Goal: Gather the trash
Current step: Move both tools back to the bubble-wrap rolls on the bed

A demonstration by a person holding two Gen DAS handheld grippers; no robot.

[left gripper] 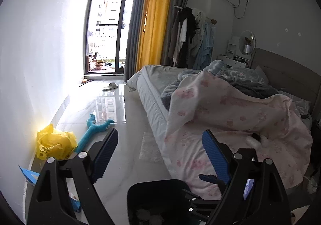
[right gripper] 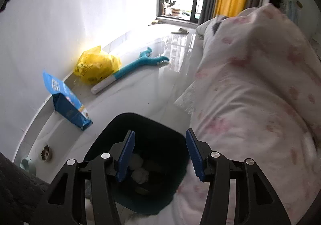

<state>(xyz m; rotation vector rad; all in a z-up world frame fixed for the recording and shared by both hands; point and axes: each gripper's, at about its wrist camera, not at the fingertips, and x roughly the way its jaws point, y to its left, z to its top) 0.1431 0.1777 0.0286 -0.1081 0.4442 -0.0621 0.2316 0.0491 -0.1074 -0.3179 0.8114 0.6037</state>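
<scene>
A black trash bin point(right gripper: 152, 124) stands on the floor beside the bed; white crumpled tissues point(right gripper: 140, 172) lie inside it. It also shows at the bottom of the left wrist view point(left gripper: 160, 189). My right gripper point(right gripper: 159, 154) is open and empty, directly above the bin's mouth. My left gripper point(left gripper: 160, 144) is open and empty, held above the floor and the bed's edge. The right gripper's blue fingers point(left gripper: 208, 177) show over the bin in the left wrist view. A white fluffy wad point(left gripper: 251, 140) lies on the pink blanket.
A bed with a pink blanket point(left gripper: 230, 114) fills the right. Along the white wall lie a yellow plastic bag point(right gripper: 96, 64), a blue packet point(right gripper: 66, 100), a teal toy point(right gripper: 140, 62) and pet bowls point(right gripper: 45, 151). A slipper point(left gripper: 110, 86) lies near the balcony door.
</scene>
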